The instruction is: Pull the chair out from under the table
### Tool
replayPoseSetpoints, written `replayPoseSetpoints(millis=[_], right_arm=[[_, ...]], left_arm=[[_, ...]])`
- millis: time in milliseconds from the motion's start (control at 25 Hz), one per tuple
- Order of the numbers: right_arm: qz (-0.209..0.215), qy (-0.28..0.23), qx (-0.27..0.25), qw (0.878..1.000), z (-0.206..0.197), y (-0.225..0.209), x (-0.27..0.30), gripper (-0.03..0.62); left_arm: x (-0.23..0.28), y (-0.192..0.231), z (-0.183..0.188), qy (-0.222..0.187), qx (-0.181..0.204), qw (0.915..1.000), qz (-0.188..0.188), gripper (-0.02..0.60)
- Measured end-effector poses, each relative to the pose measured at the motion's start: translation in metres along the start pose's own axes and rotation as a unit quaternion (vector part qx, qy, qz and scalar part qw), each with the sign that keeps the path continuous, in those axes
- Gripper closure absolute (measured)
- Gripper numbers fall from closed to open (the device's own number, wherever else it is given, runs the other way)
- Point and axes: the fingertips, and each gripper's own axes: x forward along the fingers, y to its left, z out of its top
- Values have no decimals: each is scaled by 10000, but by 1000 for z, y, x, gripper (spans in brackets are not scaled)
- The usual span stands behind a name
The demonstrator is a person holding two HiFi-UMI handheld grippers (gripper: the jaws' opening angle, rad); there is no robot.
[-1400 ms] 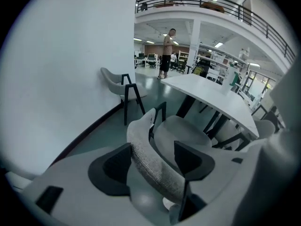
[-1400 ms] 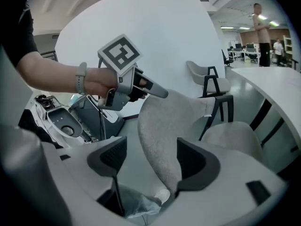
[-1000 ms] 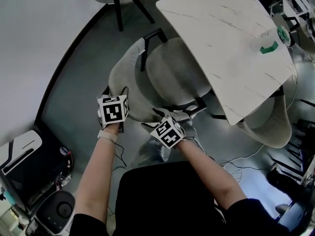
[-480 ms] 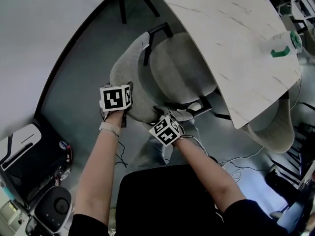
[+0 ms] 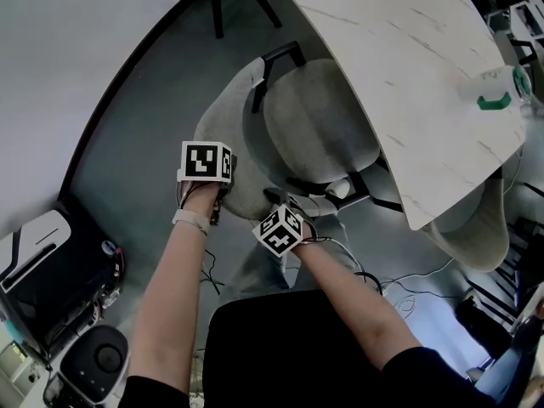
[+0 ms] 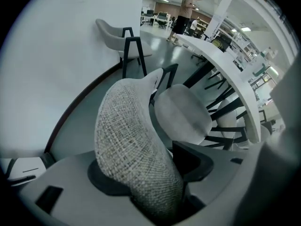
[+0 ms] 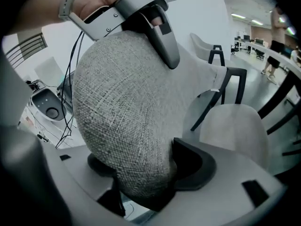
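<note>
The chair [image 5: 316, 124] stands with its seat [image 5: 327, 147] partly under the table [image 5: 408, 66] and its backrest [image 5: 223, 130] out in the open, facing the person. Both grippers sit on the backrest's top edge, close together but apart. The left gripper [image 5: 212, 189] points straight down over the edge; its jaws are closing with the woven fabric between them and are not yet clamped. The right gripper [image 5: 285, 206], just beside it toward the table, comes in at a slant. Its jaws stand apart astride the same edge, with the fabric filling the gap right up to both pads.
</note>
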Motion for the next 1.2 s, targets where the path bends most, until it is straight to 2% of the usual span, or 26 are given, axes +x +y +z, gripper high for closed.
replayPoseSetpoints(millis=[280, 560, 760, 1000, 1200], right_arm=[[-161, 182, -176, 9996, -5, 1, 7, 310], [-605, 118, -429, 9972, -8, -4, 8, 380], [-796, 61, -538, 9954, -7, -5, 8, 405], [-736, 139, -722, 9946, -7, 1, 14, 411], [-586, 226, -1002, 9930, -5, 22, 29, 411]], left_arm=[[3, 4, -5, 3, -68, 10000, -23, 344], [3, 3, -6, -111, -231, 9995, -164, 372], [-1, 7, -6, -423, -715, 9959, -371, 390], [-3, 16, -11, -641, -934, 9930, -332, 419], [-3, 40, -32, -734, -1204, 9894, -344, 432]])
